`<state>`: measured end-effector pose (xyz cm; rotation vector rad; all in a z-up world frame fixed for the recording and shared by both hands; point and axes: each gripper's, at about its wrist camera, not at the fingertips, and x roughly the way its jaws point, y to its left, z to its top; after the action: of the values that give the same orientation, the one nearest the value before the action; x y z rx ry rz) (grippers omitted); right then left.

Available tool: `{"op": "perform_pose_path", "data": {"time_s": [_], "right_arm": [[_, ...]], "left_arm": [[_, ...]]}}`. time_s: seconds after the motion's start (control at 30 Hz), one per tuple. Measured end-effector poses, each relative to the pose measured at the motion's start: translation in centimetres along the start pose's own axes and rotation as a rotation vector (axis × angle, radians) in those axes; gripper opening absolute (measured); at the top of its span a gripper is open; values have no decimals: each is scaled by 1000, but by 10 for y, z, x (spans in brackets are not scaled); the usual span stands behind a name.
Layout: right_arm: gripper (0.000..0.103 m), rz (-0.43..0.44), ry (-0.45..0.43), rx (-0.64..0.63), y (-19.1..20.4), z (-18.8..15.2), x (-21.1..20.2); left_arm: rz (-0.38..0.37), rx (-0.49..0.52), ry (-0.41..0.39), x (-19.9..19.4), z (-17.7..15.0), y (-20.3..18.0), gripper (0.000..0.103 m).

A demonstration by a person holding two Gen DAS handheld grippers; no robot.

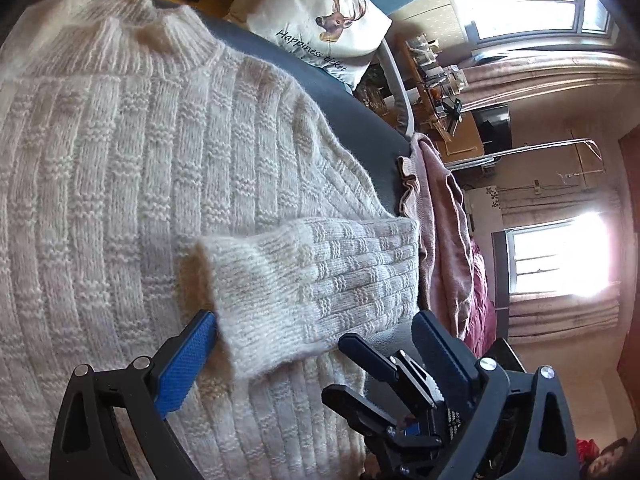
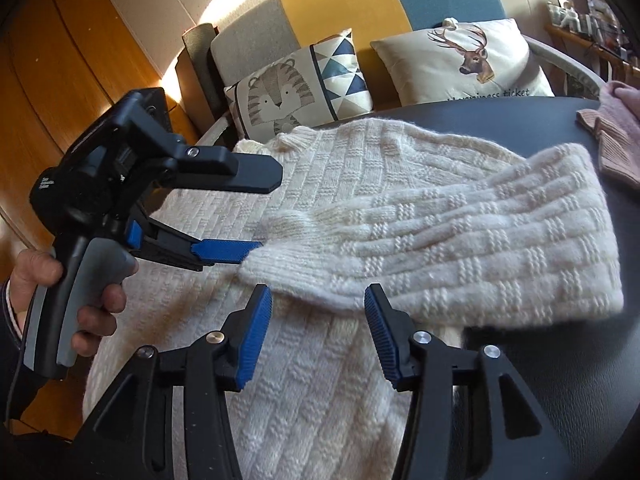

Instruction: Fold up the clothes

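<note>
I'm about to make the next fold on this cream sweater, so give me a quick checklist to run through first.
1. Sleeve folded across the sweater body: ok.
2. Right tool open, with the cuff in front of it and not pinched: ok.
3. Left tool open and free of the knit: cannot tell; it is open, but one pad sits right at the cuff.
4. Pink garment clear of the sleeve fold: cannot tell; they lie very close.
5. Other sleeve folded in: cannot tell; it is out of view.
</note>
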<state>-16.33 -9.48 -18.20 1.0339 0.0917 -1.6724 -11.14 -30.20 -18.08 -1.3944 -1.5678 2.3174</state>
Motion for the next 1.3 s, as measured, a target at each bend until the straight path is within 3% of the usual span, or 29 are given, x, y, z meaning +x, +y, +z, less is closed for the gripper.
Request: {"op": "perform_pose_path", "data": {"time_s": [0.17,0.43,0.57,0.63,0.87,0.97,1.0,1.03,1.3], "right_arm": [[52,7,-6,27,-6,-6,-8],[52,14,6,16,2,-13,-5],[52,-3,-7,32,-4,-16,-9],[52,-14,-14,44,-8,-16,-11],[52,-29,-23,59,-12,-18,-14],[52,-40,-23,46,-9,-20,-16],[52,-45,-22,42,-9,-20,-17],[52,-51,-21,38,-9,-21,-18],[52,-93,-20,44,-17,-20,-27]], "left_arm": [[37,-38,15,-7,-10,4,99],[-89,-190,73,-1,-25,14,99],[-106,-272,90,16,-22,18,98],[-78,-285,67,19,-18,18,88],[-19,-266,4,23,-10,15,69],[-36,-268,-5,25,-9,22,43],[-43,-271,-6,26,-9,25,25],[-49,-272,-7,26,-9,27,14],[-99,-188,-101,1,-1,17,9]]}}
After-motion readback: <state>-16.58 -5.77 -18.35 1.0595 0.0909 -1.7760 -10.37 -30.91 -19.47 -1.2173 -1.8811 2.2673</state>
